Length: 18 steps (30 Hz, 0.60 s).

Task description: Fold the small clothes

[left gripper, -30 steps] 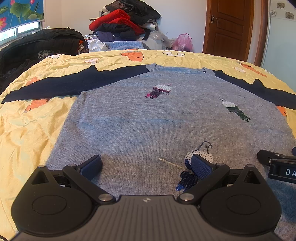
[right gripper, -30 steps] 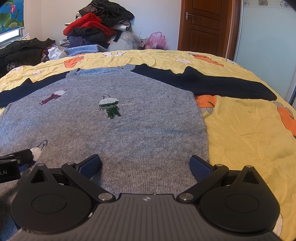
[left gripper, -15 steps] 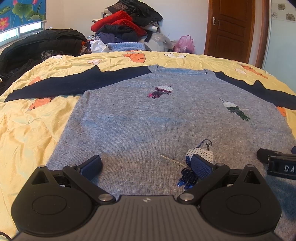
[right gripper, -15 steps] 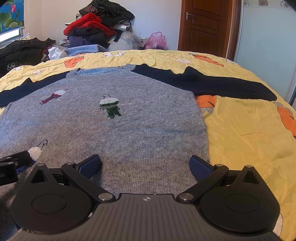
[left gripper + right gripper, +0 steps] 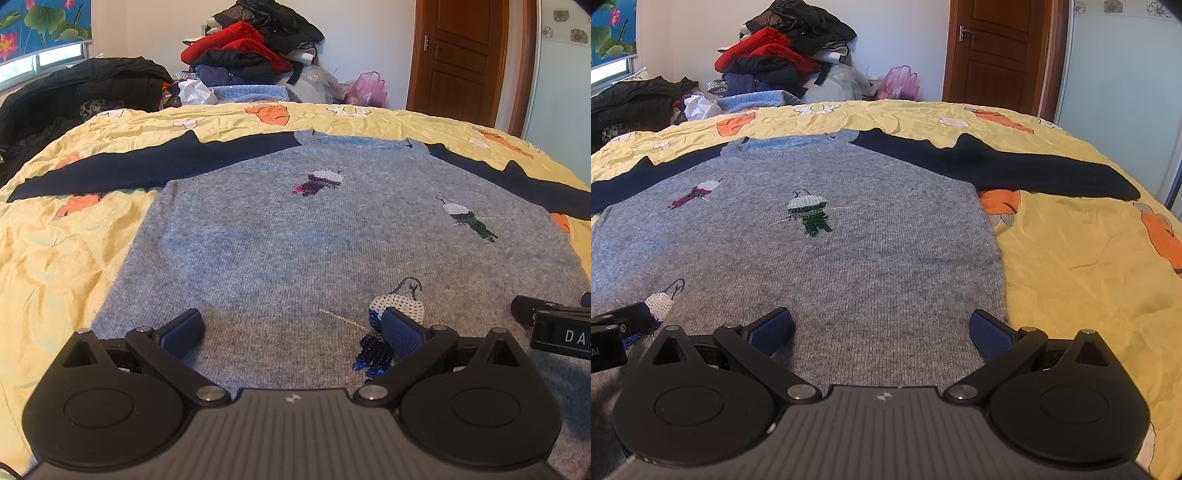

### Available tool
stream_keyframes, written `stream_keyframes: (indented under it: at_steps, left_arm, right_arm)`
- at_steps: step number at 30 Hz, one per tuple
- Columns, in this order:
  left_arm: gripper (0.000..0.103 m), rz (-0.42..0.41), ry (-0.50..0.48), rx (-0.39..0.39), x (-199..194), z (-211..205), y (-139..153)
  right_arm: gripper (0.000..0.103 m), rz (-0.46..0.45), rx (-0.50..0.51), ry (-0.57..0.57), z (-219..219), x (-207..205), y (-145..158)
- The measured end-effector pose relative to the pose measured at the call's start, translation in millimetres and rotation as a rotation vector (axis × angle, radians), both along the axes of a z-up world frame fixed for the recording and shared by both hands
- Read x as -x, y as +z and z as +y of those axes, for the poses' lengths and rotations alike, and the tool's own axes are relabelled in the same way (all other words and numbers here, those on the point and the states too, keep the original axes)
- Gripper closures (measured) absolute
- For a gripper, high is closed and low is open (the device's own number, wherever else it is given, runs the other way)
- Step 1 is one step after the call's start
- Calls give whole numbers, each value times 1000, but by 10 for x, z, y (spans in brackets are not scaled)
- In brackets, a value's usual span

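**Both hand-held grippers spread over the sweater's hem**

The sweater [image 5: 295, 236] lies flat on the bed [image 5: 55, 258], its navy sleeves stretched out to either side. My left hand-held gripper [image 5: 291, 328] is spread wide above the lower hem, holding nothing. My right hand-held gripper [image 5: 881, 328] is likewise spread, its right finger [image 5: 991, 334] near the sweater's side edge.

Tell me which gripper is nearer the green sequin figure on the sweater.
Right. The right gripper sits straight below the green sequin figure; from the left gripper it lies far off to the right.
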<state>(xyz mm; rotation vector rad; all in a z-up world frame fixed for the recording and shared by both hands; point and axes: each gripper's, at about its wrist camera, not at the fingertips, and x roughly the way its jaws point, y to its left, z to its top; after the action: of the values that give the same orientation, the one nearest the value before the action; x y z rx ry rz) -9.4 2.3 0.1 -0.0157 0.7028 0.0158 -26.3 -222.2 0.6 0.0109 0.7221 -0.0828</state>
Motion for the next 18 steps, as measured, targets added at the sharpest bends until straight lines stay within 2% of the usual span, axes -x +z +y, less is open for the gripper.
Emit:
stream_keyframes:
  at_steps: [18]
  left_arm:
    - [0,2,0,-6,-3,0,-1]
  right_arm:
    - [0,1,-3,3,-2,1,-1]
